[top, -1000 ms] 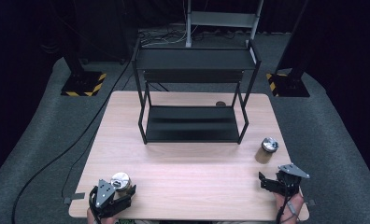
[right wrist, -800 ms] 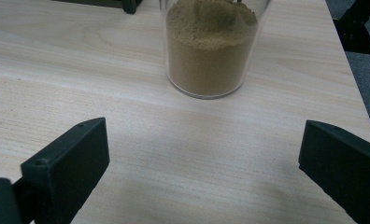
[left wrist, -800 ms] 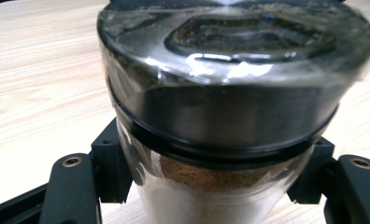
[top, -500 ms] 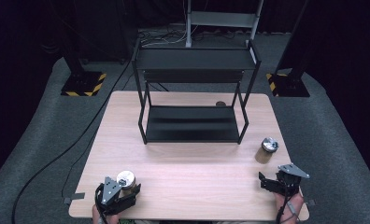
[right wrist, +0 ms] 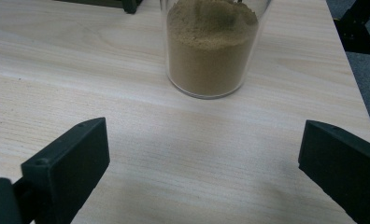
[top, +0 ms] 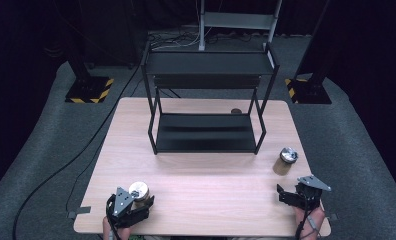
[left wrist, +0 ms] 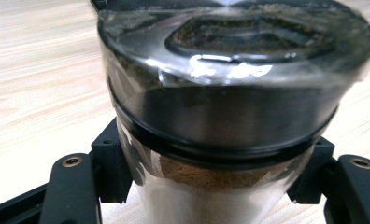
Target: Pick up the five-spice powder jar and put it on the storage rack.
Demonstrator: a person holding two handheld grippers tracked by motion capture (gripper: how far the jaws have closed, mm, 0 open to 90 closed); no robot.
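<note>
wooden table [top: 206, 185] on grey carpet [top: 46, 145]

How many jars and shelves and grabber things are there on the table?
Clear glass jars of brown powder with silver lids: 2
Black metal two-tier shelf racks: 1
Black hand-held two-jaw grippers: 2
Small dark round things behind the rack: 1
Total: 6

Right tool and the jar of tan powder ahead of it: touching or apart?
Apart. The right gripper view shows the right tool open, with bare table between its jaws and the jar.
</note>
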